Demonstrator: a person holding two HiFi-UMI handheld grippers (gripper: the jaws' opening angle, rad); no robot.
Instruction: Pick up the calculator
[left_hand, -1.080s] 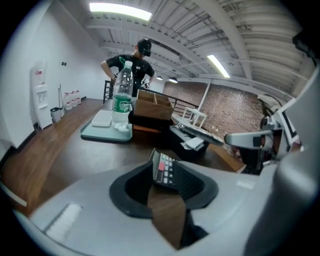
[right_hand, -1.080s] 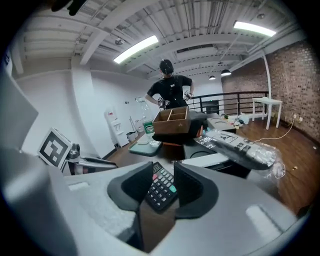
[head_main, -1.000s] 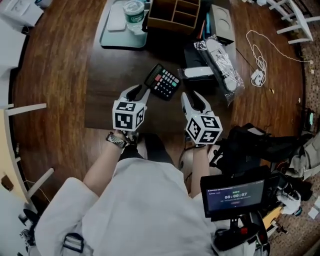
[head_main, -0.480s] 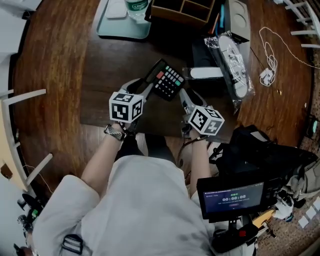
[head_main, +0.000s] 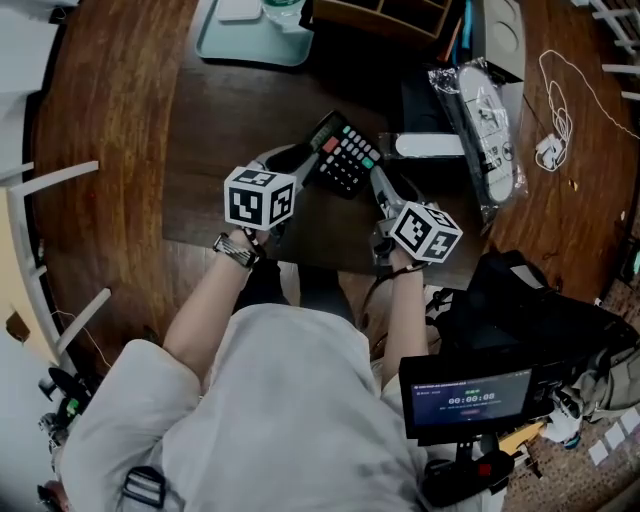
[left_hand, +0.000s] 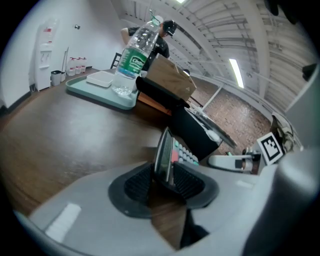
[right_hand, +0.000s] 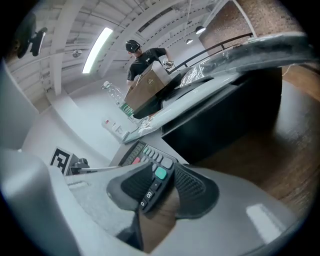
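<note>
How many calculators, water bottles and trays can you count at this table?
Calculator: 1
Water bottle: 1
Tray: 1
Total: 3

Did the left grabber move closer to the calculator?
Yes. The left gripper went forward over the dark mat, away from its near edge; its jaws have just been closing on the calculator.

The calculator (head_main: 343, 155) is black with grey, red and green keys (head_main: 355, 165), the tray (head_main: 250, 45) pale teal.
</note>
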